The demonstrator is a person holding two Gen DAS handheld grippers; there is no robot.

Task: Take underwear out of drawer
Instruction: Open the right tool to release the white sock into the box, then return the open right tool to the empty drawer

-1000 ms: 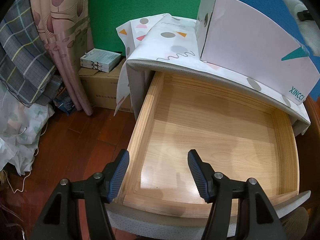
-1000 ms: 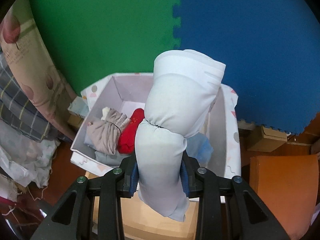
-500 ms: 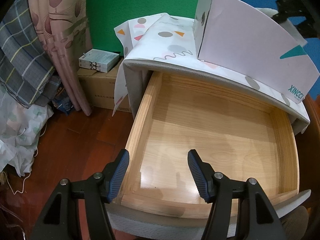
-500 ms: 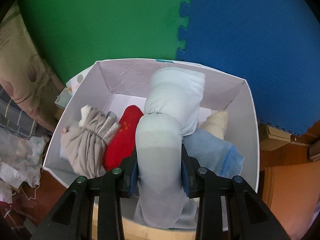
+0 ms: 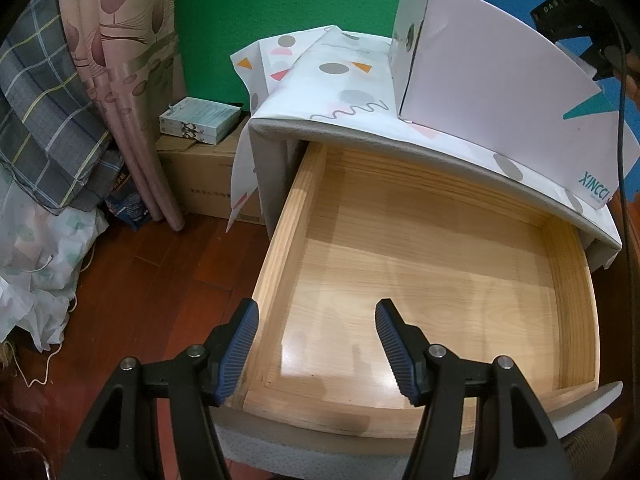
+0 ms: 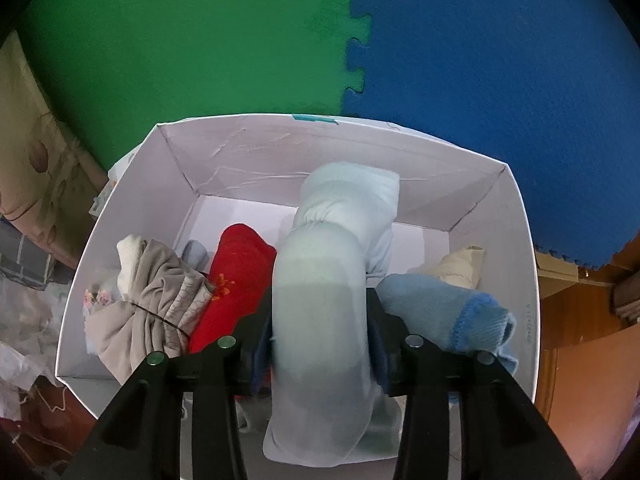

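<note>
over red-brown floorboards (image 5: 132, 280), bare pine drawer (image 5: 420, 280) under gaping left hand-held gripper (image 5: 314, 344); right hand-held gripper (image 6: 320, 344) opening around pale-blue underwear (image 6: 320, 300)

the white box (image 5: 500, 92) on top of the cabinet carries the teal word "xincci" near its lower right corner. a black device (image 5: 576, 20) at the upper right edge shows pale letters "das". print on the brown carton (image 5: 200, 184) is too small to read.

support: cabinet top (image 5: 352, 80) | cover: patterned cloth | on it: white box (image 5: 496, 80)
</note>
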